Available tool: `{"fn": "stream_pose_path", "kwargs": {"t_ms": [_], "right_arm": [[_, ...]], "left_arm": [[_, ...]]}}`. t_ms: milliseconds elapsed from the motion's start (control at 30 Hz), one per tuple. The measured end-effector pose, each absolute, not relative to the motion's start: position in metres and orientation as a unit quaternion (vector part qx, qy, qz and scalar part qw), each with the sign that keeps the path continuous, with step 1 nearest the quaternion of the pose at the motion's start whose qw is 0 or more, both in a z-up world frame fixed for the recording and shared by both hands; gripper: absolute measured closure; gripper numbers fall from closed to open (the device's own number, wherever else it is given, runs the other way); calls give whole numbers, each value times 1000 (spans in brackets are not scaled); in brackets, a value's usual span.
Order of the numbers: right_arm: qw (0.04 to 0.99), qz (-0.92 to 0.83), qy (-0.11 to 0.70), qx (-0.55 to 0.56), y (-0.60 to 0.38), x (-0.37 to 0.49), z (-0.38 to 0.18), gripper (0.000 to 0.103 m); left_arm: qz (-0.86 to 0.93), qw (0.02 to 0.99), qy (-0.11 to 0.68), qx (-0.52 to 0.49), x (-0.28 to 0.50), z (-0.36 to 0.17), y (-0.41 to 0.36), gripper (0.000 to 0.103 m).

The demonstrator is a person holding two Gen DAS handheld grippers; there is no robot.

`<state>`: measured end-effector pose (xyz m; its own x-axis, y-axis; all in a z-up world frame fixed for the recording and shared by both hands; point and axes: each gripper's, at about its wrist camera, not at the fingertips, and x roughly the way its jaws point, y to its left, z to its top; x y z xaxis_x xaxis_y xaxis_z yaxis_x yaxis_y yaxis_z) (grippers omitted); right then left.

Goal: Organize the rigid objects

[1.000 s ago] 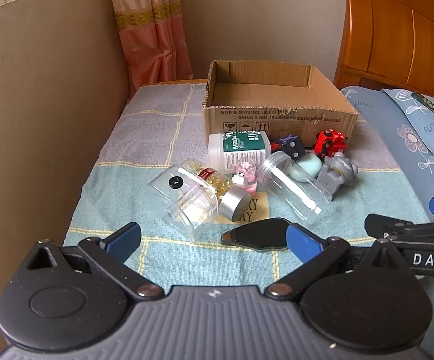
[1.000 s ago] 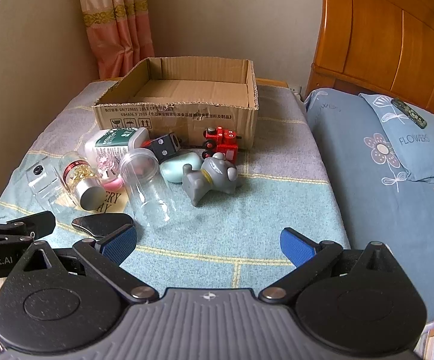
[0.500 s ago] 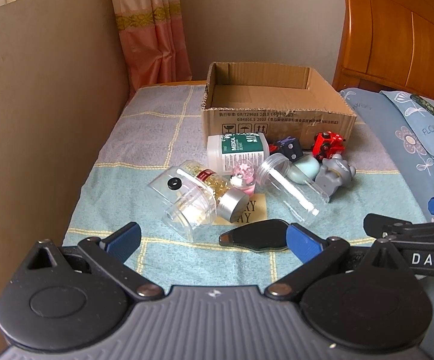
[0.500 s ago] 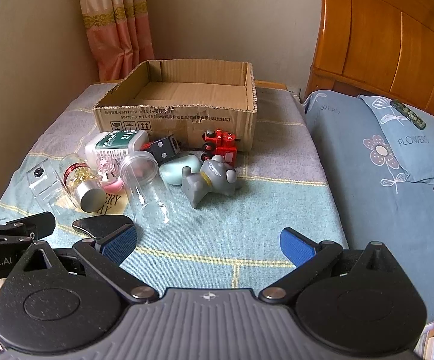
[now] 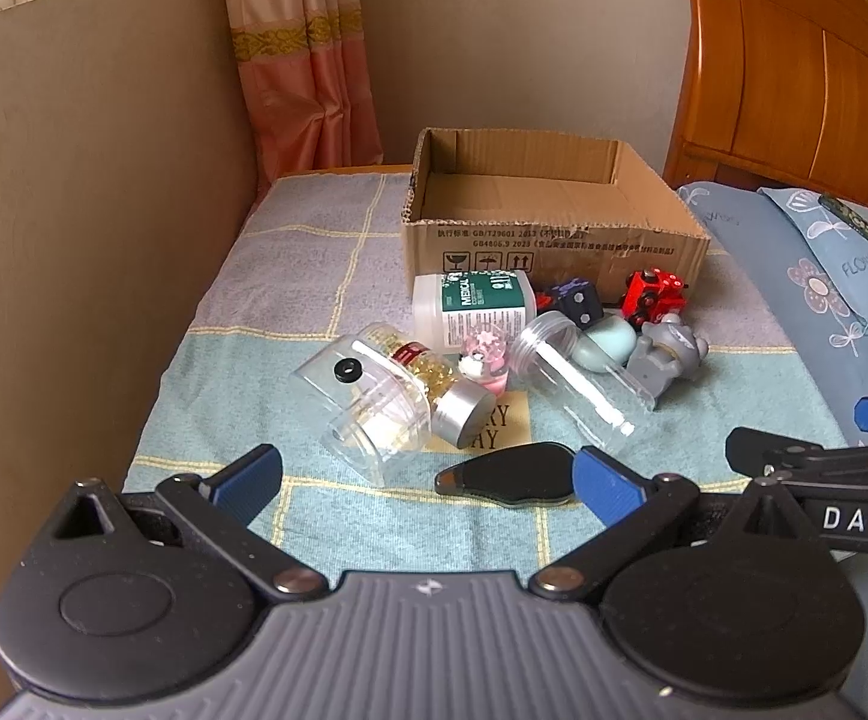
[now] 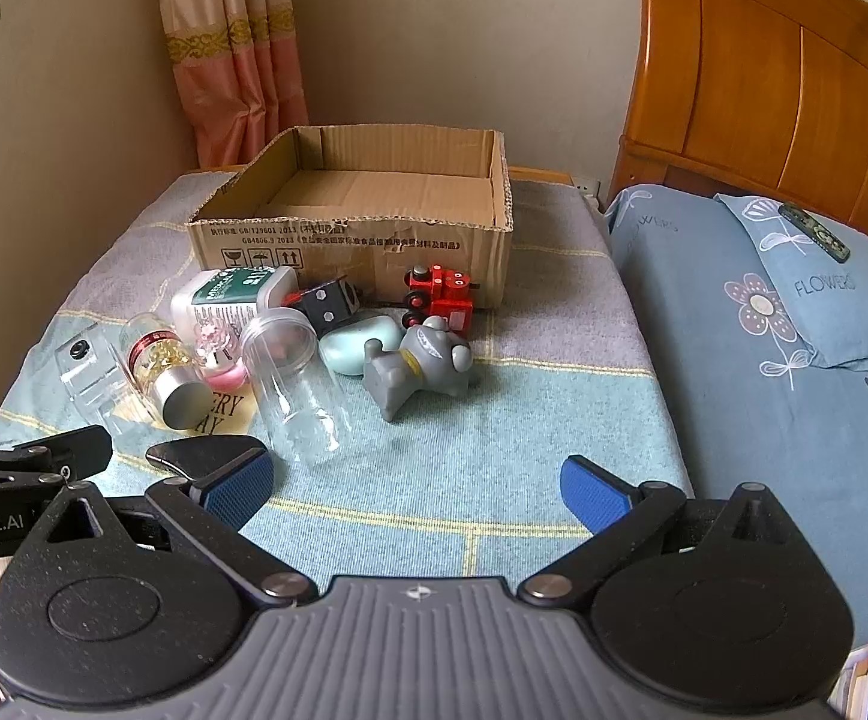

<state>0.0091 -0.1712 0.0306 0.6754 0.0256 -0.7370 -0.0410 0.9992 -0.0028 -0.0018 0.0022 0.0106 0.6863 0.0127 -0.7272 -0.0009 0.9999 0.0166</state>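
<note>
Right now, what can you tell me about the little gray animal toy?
The gray animal toy looks like a small molded figure, probably plastic or rubber, with round ears and a yellowish mark at its neck. It lies tipped over on the checked blanket, flat base toward the camera, head toward the cardboard box. It leans against the pale blue oval thing, and the red toy train sits just behind it. Neither tool touches it.
</note>
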Motion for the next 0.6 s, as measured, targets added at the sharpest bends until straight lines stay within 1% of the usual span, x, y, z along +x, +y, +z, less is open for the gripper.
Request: {"fn": "stream_pose_path", "kwargs": {"t_ms": [433, 600], "right_arm": [[919, 24, 394, -12, -171, 9, 31, 0], [923, 31, 384, -15, -171, 10, 32, 0]], "left_arm": [[-14, 919, 395, 4, 1, 11, 5, 1], [-19, 924, 383, 2, 1, 11, 7, 1]]}}
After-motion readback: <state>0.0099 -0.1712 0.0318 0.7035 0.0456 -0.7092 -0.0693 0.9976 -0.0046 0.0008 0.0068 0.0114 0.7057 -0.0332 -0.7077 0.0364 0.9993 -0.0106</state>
